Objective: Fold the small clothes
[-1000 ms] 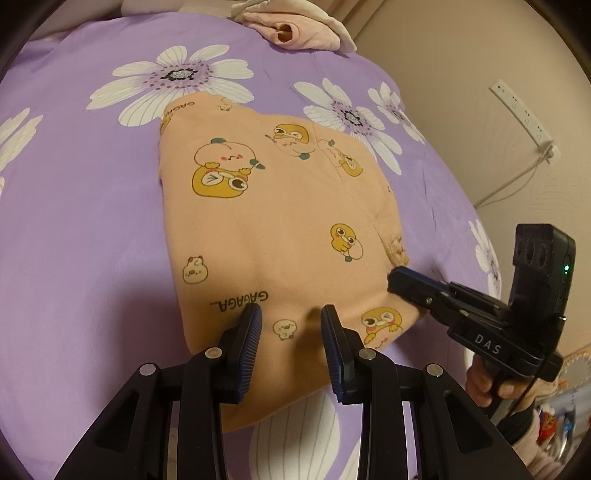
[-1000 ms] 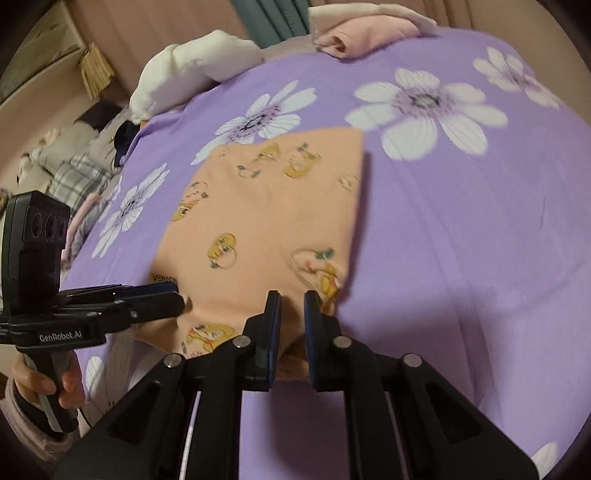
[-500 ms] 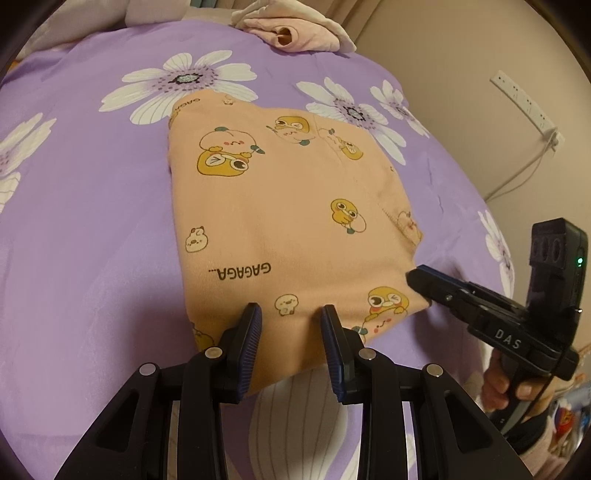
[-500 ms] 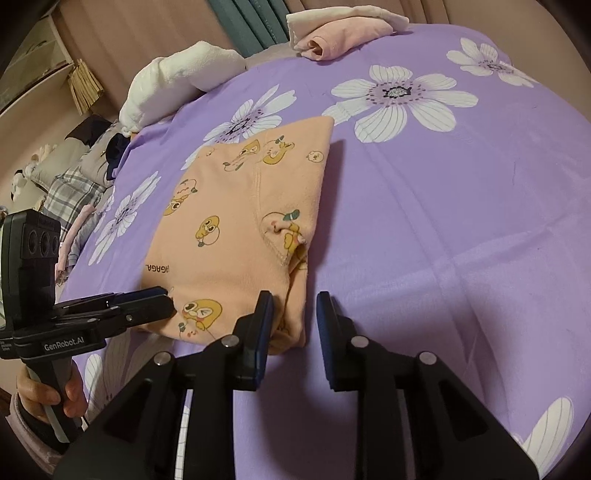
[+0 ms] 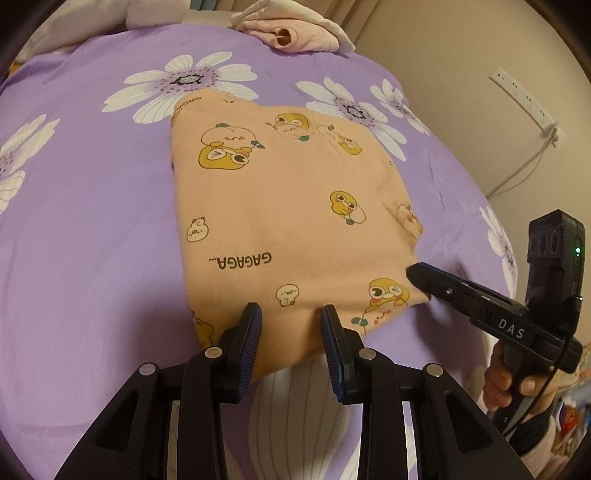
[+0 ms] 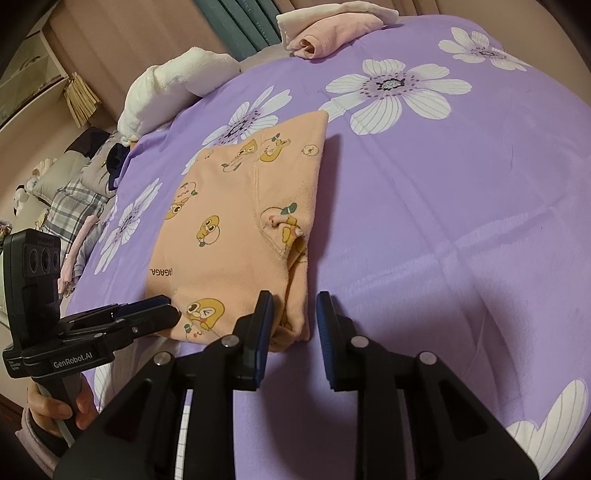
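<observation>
1. The bed (image 5: 92,229) fills both views, spread with a purple blanket printed with white daisies.
2. The folded peach garment (image 5: 288,206) with yellow cartoon ducks lies flat mid-bed; only the right wrist view shows its layered open edge (image 6: 295,258).
3. Rolled pink clothes (image 6: 332,33) sit at the far edge; only the right view shows a white bundle (image 6: 173,85) and plaid laundry (image 6: 70,206) beyond the bed.
4. A wall power strip (image 5: 524,99) appears only in the left view.
5. The left hand-held gripper (image 5: 291,314) hangs narrowly parted over the garment's near hem, gripping nothing.
6. The right hand-held gripper (image 6: 295,302) has just been opening; its jaws stand apart at the near corner, cloth just beside 1 finger (image 6: 264,314).
</observation>
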`<move>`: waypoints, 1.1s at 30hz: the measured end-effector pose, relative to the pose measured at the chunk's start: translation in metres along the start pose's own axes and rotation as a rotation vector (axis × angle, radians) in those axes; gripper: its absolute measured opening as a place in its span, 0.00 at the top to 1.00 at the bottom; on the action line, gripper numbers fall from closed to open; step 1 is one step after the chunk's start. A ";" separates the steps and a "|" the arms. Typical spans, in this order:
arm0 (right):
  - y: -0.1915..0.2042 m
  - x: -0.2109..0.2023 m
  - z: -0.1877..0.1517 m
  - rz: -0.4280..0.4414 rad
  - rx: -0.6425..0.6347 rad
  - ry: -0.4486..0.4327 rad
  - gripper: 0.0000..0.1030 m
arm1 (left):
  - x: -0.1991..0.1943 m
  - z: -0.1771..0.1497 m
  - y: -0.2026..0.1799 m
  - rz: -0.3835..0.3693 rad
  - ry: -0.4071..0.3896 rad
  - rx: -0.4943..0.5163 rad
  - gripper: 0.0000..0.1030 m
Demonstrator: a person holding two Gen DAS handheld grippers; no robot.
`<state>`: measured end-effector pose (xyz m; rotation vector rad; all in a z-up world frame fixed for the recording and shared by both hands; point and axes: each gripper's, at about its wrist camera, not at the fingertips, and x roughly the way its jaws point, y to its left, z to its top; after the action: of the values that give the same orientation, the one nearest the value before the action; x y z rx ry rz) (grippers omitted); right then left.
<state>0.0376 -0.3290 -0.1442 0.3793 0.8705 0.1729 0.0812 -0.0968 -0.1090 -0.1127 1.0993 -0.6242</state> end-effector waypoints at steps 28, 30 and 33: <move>0.002 -0.017 -0.011 0.024 0.015 0.001 0.56 | -0.036 -0.030 0.017 0.015 0.005 -0.105 0.42; 0.002 -0.018 -0.011 0.026 0.019 0.000 0.56 | -0.039 -0.032 0.022 0.011 0.001 -0.129 0.42; 0.002 -0.019 -0.011 0.028 0.029 0.003 0.50 | -0.042 -0.033 0.031 0.001 -0.009 -0.169 0.42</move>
<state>0.0167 -0.3301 -0.1363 0.4184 0.8719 0.1872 0.0528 -0.0424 -0.1032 -0.2607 1.1429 -0.5287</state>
